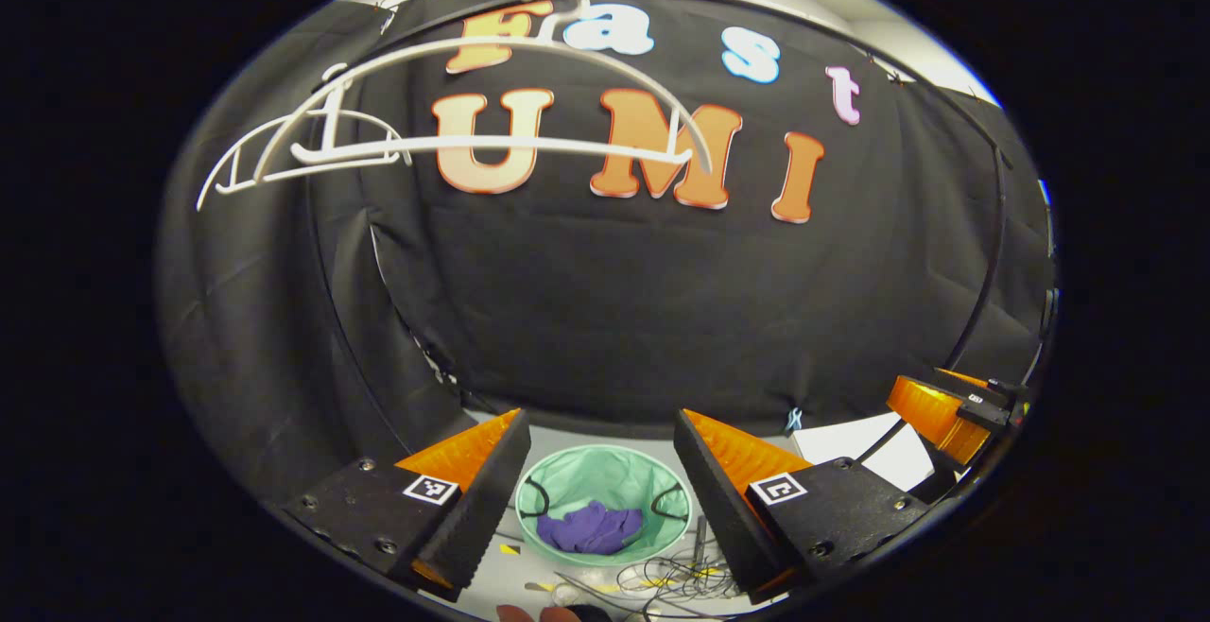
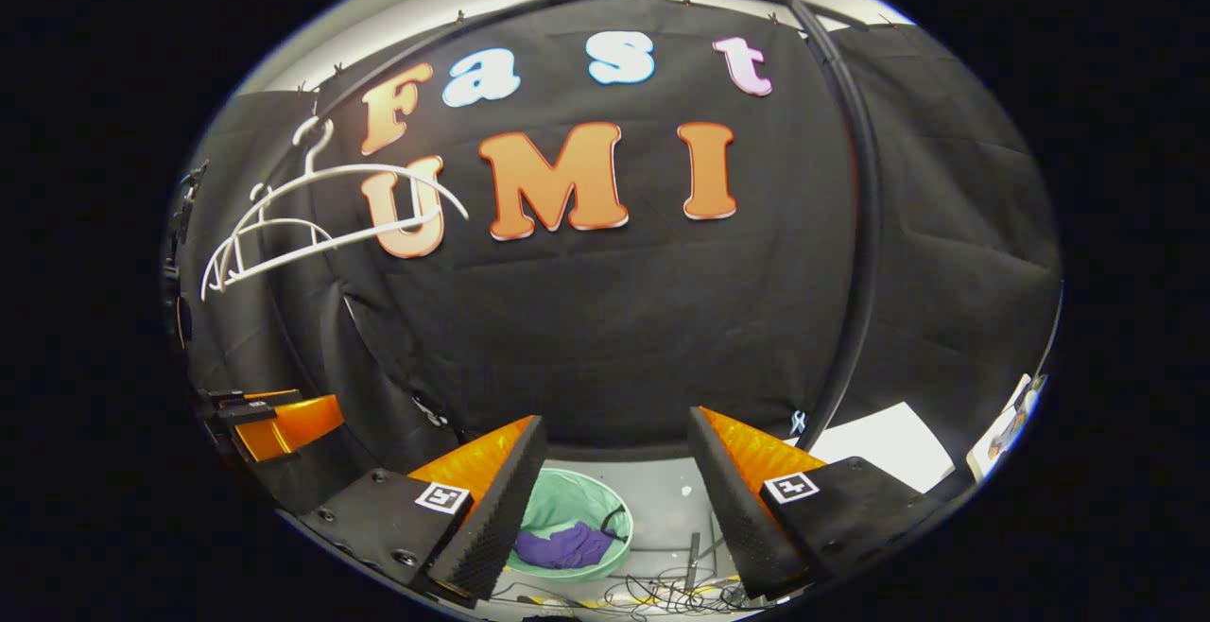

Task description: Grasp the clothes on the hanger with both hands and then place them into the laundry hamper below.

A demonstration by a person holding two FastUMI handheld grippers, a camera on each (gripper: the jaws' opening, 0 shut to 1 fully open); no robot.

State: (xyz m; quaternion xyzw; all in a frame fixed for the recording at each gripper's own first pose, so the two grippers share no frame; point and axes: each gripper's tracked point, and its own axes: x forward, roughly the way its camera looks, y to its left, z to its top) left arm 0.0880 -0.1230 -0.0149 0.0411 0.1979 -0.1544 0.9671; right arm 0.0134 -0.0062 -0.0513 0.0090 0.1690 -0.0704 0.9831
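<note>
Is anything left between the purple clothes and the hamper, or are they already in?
Nothing visible stands in the way: the purple clothes already lie inside the green hamper on the floor, and the white hanger above is bare. Both left tongs and right tongs are open and hold nothing.

A purple garment [image 1: 593, 527] lies in a pale green hamper [image 1: 605, 475] with black handles, white hangers [image 1: 454, 145] hang bare above, and the floor [image 1: 652, 442] is grey with tangled dark wires [image 1: 671, 577].
</note>
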